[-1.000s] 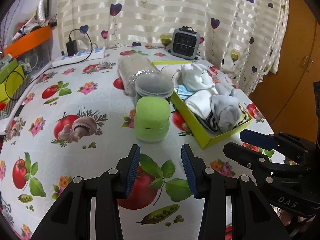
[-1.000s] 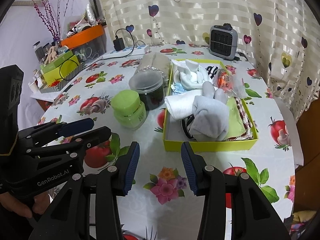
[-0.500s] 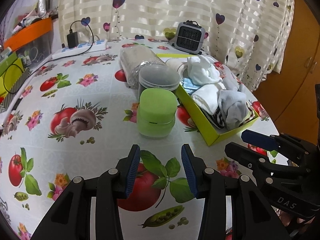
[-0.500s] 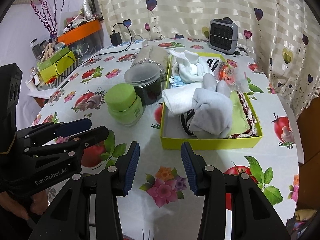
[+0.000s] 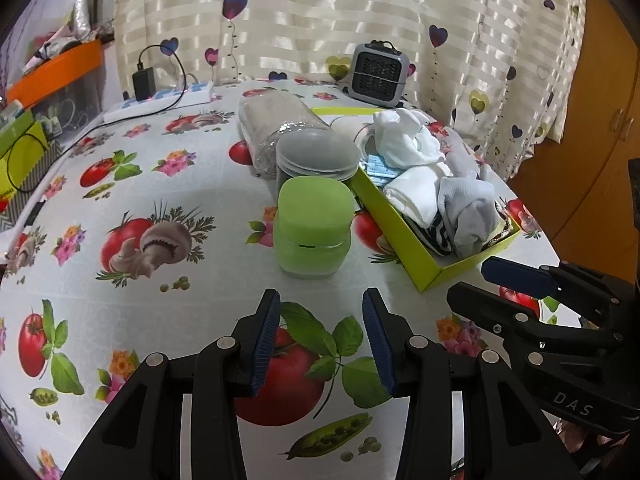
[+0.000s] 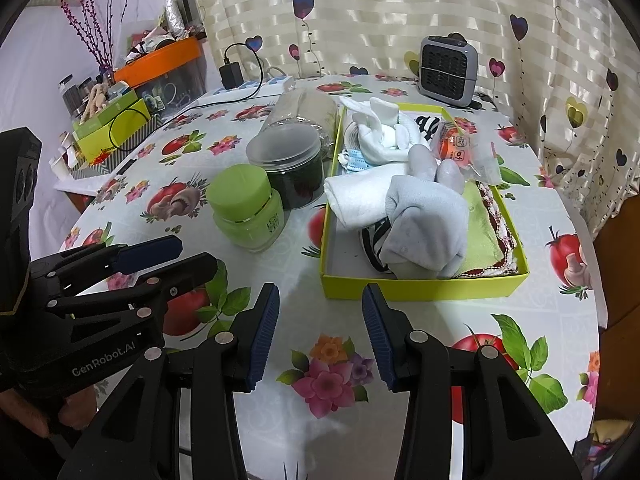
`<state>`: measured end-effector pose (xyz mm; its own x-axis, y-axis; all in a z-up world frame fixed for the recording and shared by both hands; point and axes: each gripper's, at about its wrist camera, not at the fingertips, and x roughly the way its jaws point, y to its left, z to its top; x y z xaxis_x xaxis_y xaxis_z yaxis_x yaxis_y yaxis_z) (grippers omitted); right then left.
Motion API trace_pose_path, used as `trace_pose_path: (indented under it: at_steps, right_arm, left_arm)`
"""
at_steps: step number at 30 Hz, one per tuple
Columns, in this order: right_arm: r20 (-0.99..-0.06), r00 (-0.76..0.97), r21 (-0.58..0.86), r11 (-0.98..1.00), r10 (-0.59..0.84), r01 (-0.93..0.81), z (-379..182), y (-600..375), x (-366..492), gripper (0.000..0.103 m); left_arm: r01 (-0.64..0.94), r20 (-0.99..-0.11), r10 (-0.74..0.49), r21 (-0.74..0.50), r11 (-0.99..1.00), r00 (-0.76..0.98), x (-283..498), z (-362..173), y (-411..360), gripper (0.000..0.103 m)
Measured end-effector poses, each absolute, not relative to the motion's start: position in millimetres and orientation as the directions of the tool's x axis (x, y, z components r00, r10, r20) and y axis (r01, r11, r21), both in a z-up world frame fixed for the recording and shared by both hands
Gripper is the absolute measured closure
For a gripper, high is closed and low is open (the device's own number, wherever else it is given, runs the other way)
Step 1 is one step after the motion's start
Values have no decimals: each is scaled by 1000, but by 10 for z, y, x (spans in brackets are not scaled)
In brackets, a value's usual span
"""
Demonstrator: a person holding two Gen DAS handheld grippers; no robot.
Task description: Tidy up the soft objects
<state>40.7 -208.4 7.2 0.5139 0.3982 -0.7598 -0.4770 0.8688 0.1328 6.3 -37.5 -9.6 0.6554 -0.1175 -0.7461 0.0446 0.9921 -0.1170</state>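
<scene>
Left wrist view: the left gripper [image 5: 320, 336] hangs wide open and empty over the table [image 5: 120, 184], near the green jar [image 5: 314, 228]. Right of the jar sits the yellow box [image 5: 404, 232] holding socks [image 5: 466, 212].

Right wrist view: the right gripper [image 6: 320, 334] is wide open, empty, just short of the box [image 6: 420, 286]; the socks [image 6: 424, 220] lie inside, right of the jar [image 6: 246, 206].

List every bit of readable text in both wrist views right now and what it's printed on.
"GenRobot.AI": on the body of the left gripper, seen in the right wrist view.
"DAS": on the body of the right gripper, seen in the left wrist view.
Label on the green jar: too small to read.
Print on the orange packet in the yellow box: blurred, unreadable.
</scene>
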Motion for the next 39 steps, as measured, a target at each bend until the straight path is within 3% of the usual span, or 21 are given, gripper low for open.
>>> trace_pose_path:
  at_steps: [39]
  right_arm:
    - [-759, 516, 129, 869, 396, -477, 77, -2092, 422, 59]
  left_arm:
    - [97, -750, -142, -105, 990, 646, 83, -64, -530, 61]
